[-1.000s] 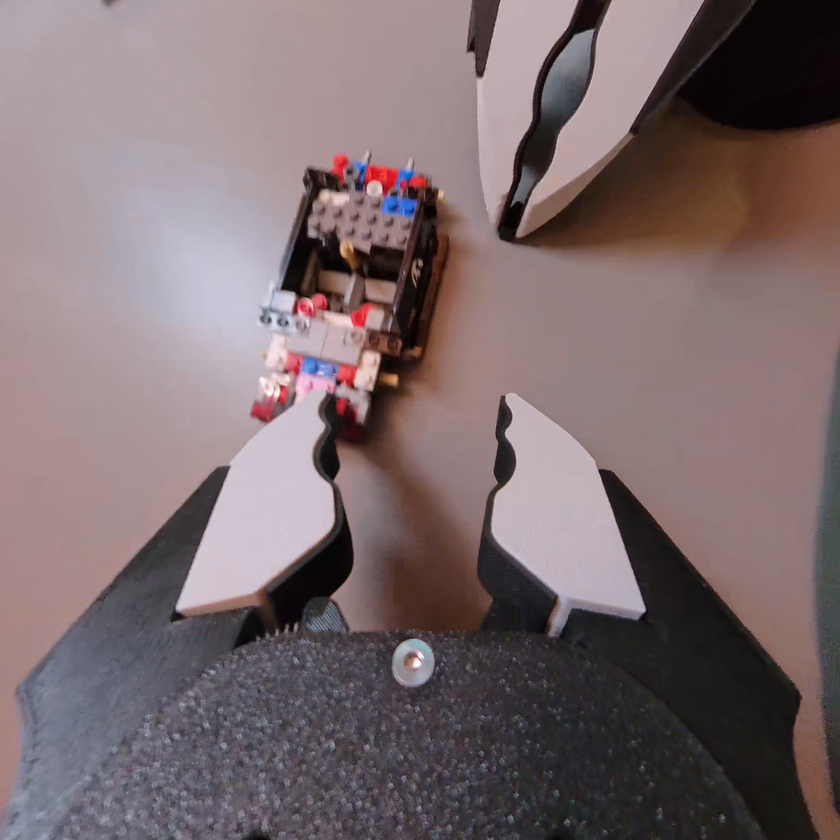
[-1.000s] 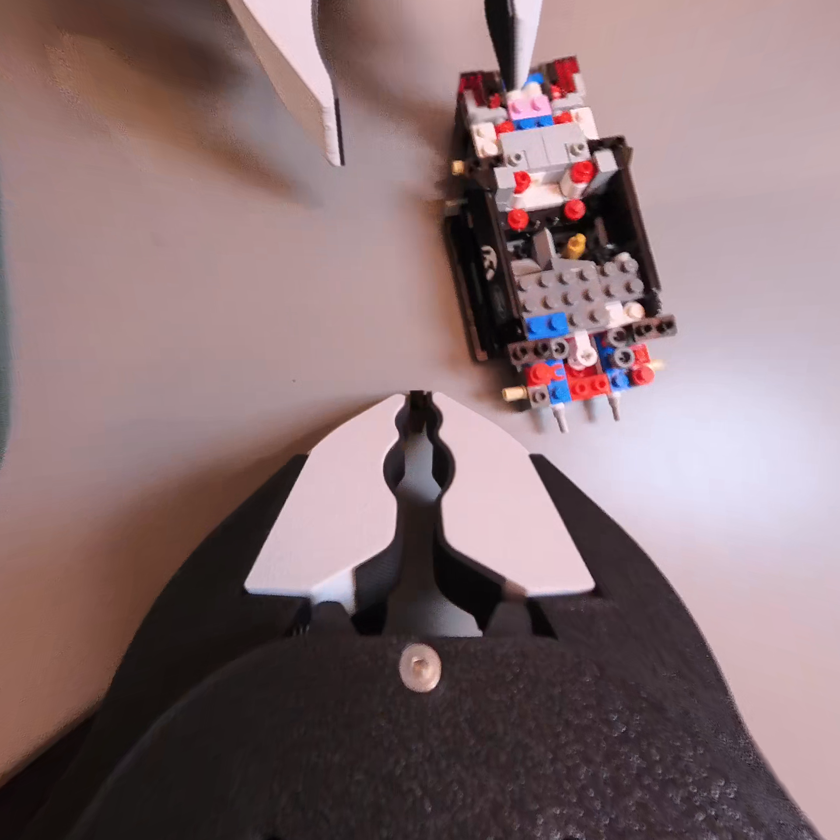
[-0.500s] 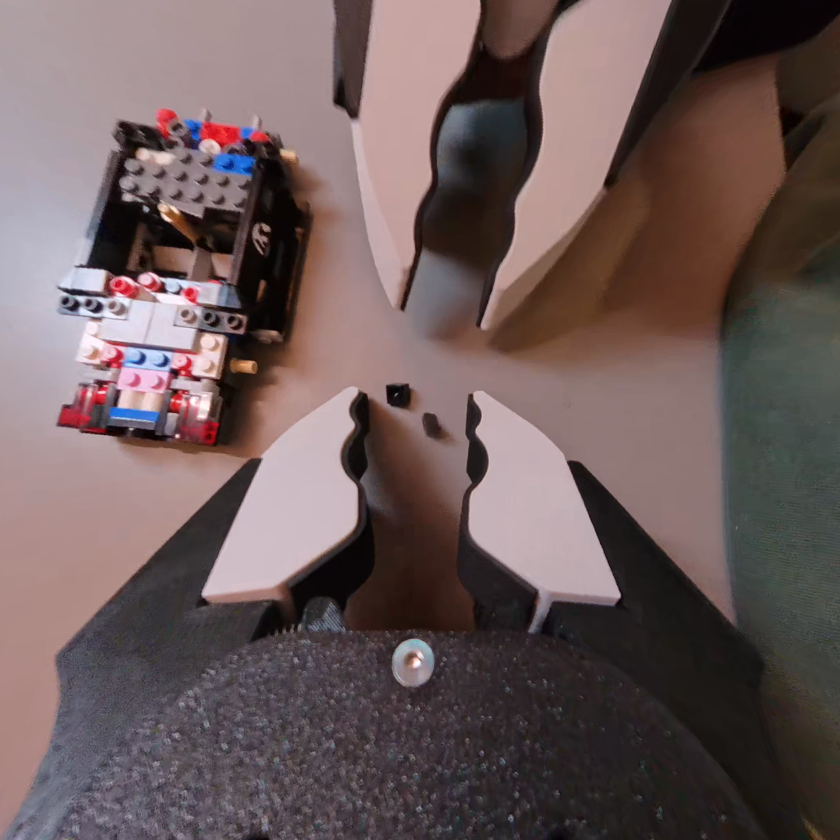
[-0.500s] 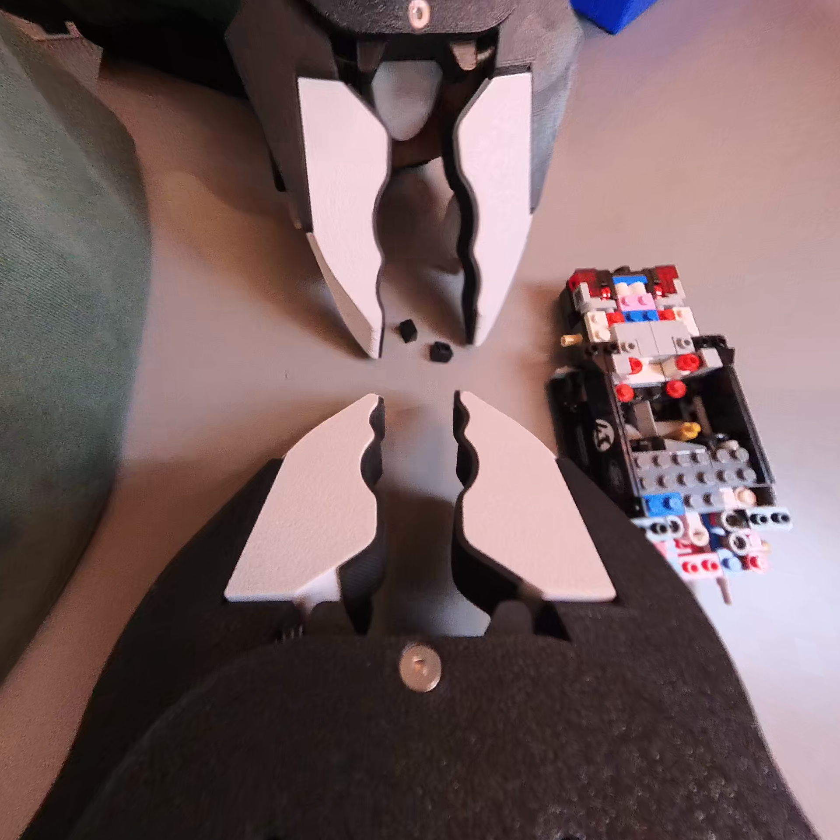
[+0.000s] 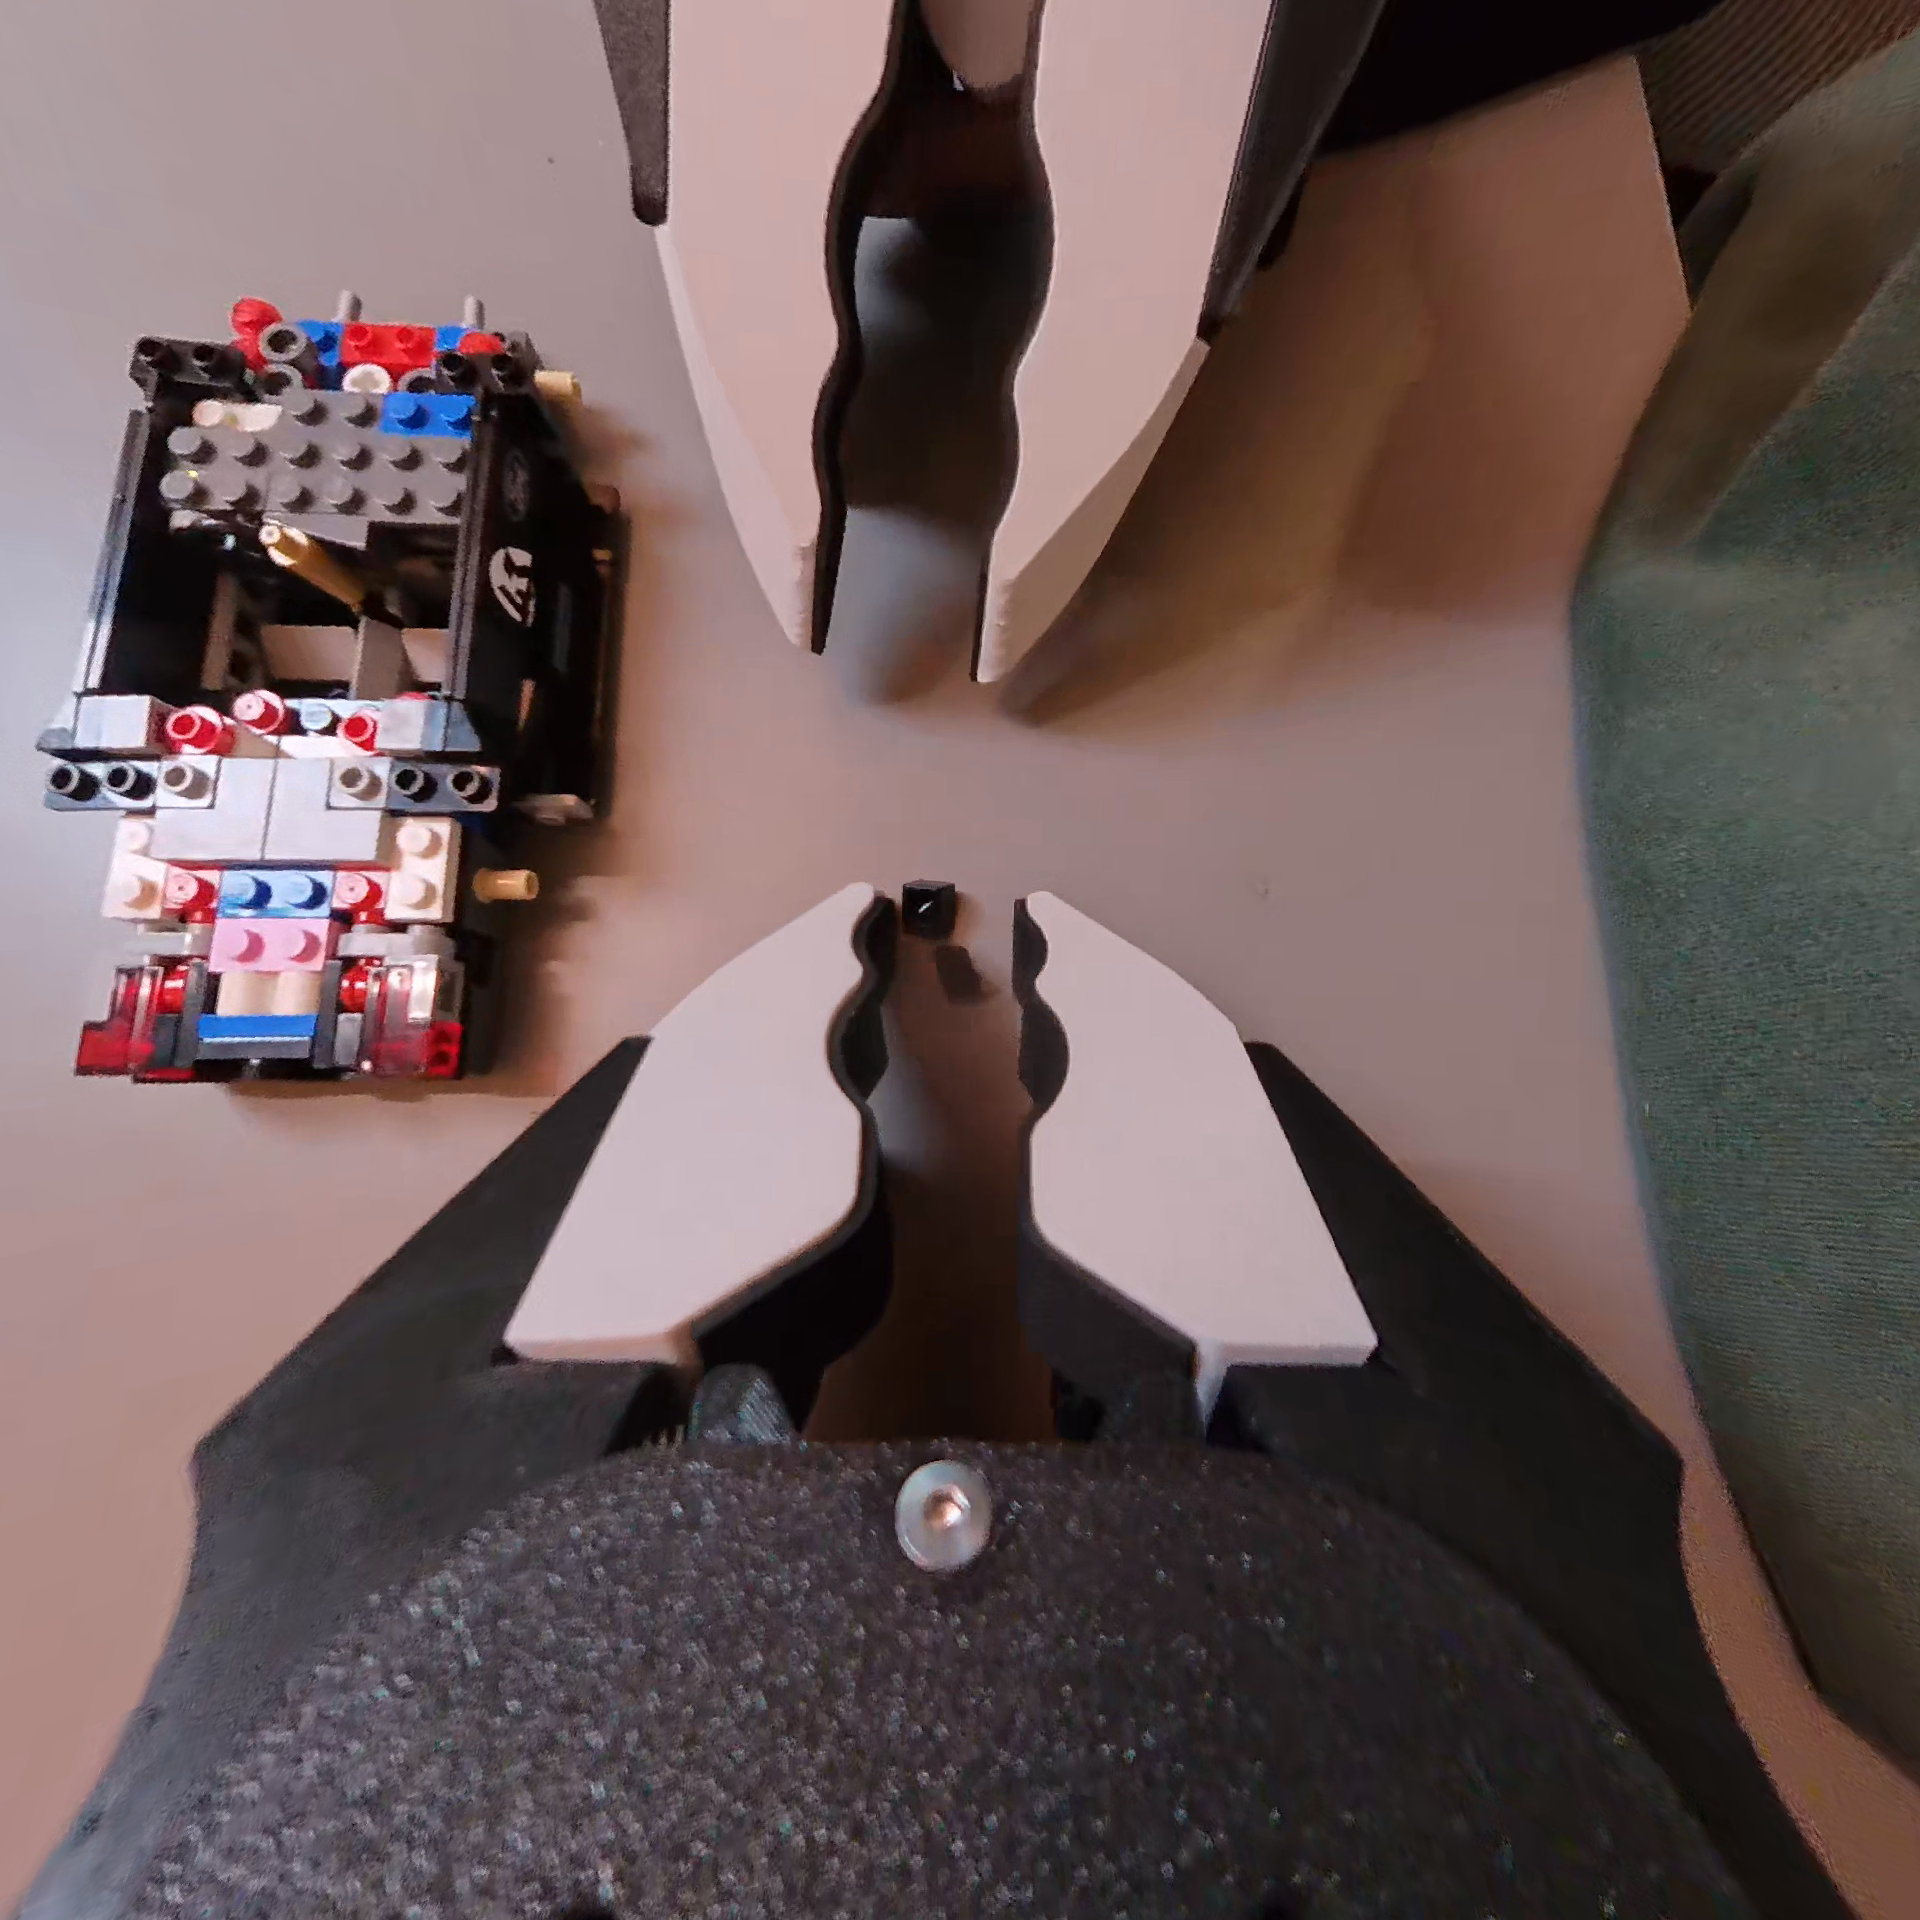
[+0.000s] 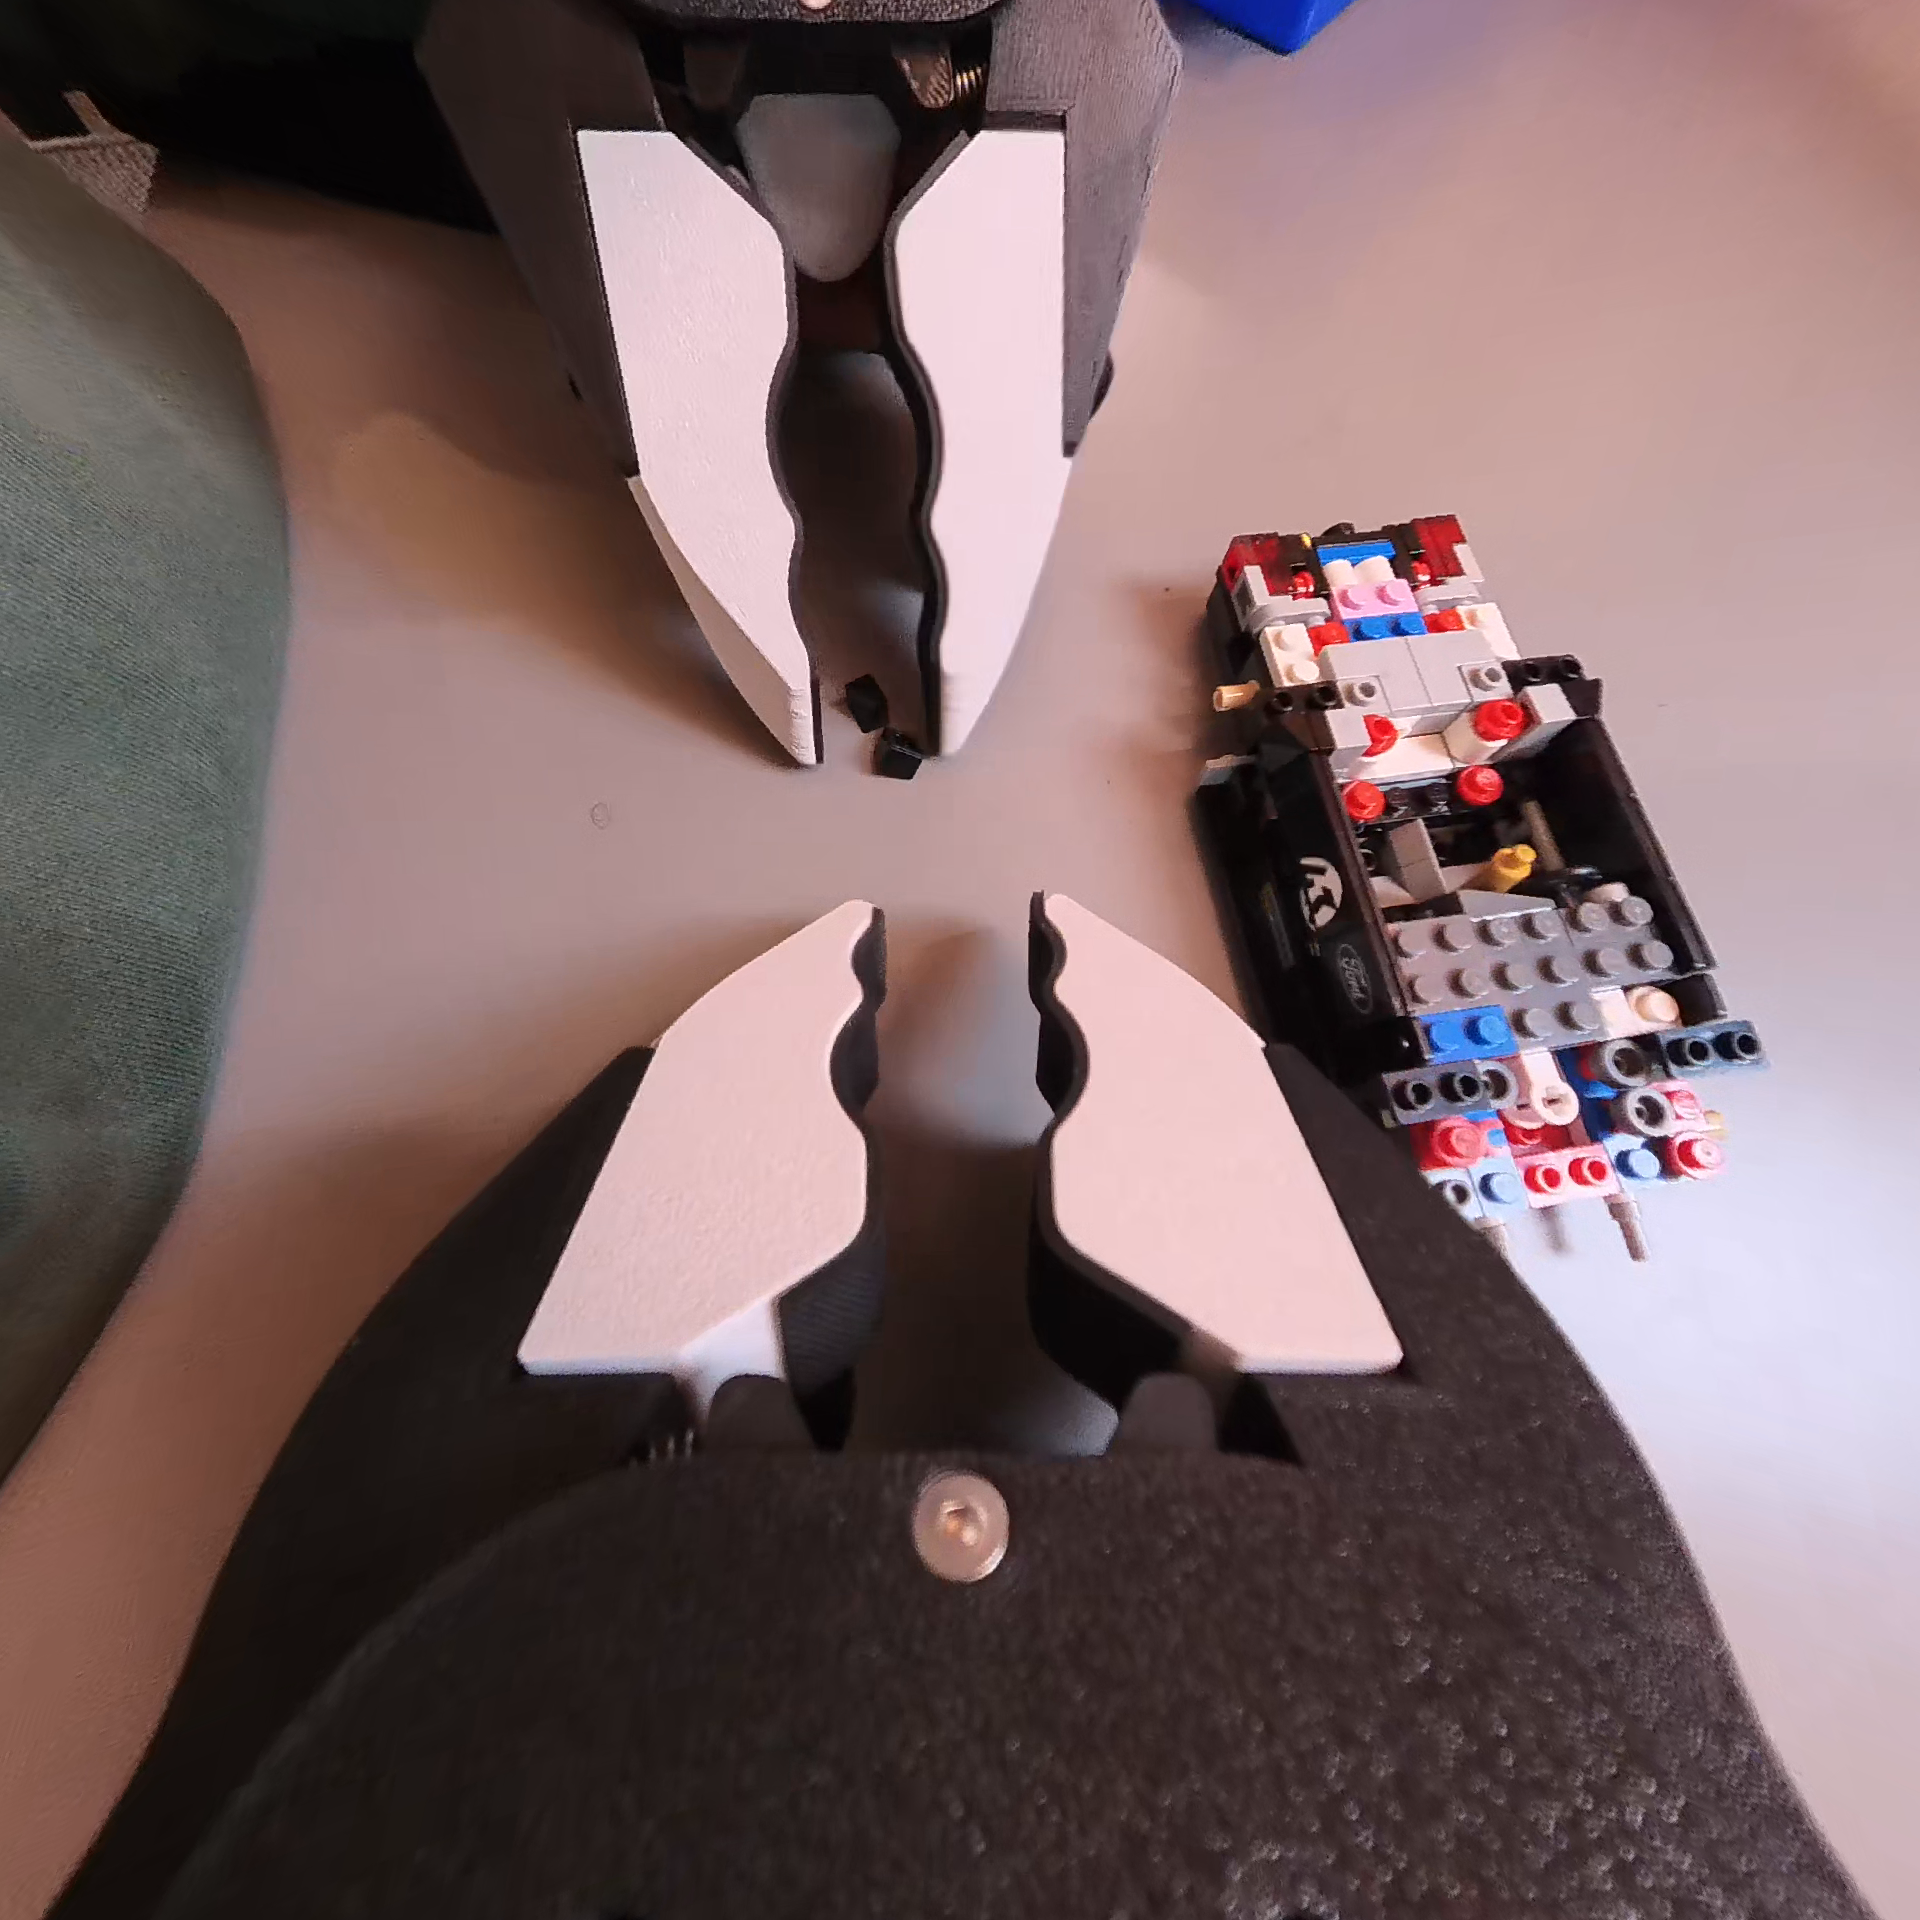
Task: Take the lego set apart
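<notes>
One lego set lies at nine o'clock in the left wrist view. Two small black pieces sit at twelve o'clock in the right wrist view. Two grippers face each other.

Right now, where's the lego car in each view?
Left wrist view: lego car at left, beside the left gripper.
Right wrist view: at right, beside the right gripper.
Shared landmark: two small black pieces on the table, between the left gripper's jaws.
</notes>
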`<state>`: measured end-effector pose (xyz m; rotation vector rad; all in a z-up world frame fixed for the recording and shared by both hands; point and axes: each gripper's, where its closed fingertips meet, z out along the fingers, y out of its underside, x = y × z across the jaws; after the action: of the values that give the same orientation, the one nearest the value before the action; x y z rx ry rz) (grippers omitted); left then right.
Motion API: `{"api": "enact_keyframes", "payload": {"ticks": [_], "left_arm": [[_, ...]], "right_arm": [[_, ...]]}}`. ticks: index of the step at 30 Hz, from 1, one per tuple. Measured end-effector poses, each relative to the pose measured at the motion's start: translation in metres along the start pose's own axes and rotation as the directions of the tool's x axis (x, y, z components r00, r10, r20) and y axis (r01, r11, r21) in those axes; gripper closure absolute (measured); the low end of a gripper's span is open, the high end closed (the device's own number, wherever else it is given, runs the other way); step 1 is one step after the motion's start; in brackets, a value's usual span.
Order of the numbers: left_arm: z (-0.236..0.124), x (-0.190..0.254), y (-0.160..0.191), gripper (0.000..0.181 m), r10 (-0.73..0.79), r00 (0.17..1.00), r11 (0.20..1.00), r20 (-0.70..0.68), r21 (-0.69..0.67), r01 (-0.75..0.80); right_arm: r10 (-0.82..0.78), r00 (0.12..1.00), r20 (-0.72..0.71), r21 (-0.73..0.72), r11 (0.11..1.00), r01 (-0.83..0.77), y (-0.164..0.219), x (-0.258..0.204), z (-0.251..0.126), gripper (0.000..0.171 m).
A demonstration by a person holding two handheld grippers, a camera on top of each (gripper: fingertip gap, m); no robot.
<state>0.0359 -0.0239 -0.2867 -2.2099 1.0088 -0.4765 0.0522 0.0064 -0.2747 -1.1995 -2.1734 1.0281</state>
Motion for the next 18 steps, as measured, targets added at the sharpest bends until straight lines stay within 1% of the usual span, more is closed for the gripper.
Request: {"api": "enact_keyframes", "payload": {"ticks": [5, 8, 11, 14, 16, 17, 18], "left_arm": [[-0.002, 0.001, 0.003, 0.165, -0.010, 1.000, 1.000, 0.003, -0.010, 0.010], [-0.003, 0.003, 0.004, 0.176, -0.020, 1.000, 1.000, -0.005, -0.004, 0.020], [-0.003, 0.002, 0.004, 0.177, -0.016, 1.000, 1.000, 0.009, -0.003, 0.016], [-0.005, 0.000, 0.005, 0.177, 0.020, 0.999, 1.000, 0.046, -0.022, -0.019], [-0.022, -0.010, 0.003, 0.178, 0.023, 0.993, 1.000, 0.113, -0.008, -0.022], [-0.040, -0.023, 0.001, 0.177, 0.008, 0.982, 1.000, 0.189, 0.012, -0.010], [-0.066, -0.042, 0.000, 0.177, -0.028, 0.954, 0.999, 0.298, 0.033, 0.019]], "right_arm": [[0.007, 1.000, -0.009, 0.004, 1.000, -0.007, 0.000, 0.002, 0.000, 0.147], [0.011, 1.000, -0.011, 0.006, 1.000, -0.010, 0.000, 0.002, 0.000, 0.147], [0.011, 1.000, -0.014, 0.008, 1.000, -0.011, 0.000, 0.003, 0.000, 0.148], [0.009, 1.000, -0.018, 0.009, 1.000, -0.009, 0.000, 0.003, 0.000, 0.148], [0.004, 1.000, -0.020, 0.008, 1.000, -0.004, 0.000, 0.002, 0.000, 0.148], [0.002, 1.000, -0.020, 0.006, 1.000, -0.001, 0.001, 0.002, -0.001, 0.148], [-0.001, 1.000, -0.021, 0.005, 1.000, 0.001, 0.001, 0.002, -0.001, 0.148]]}}
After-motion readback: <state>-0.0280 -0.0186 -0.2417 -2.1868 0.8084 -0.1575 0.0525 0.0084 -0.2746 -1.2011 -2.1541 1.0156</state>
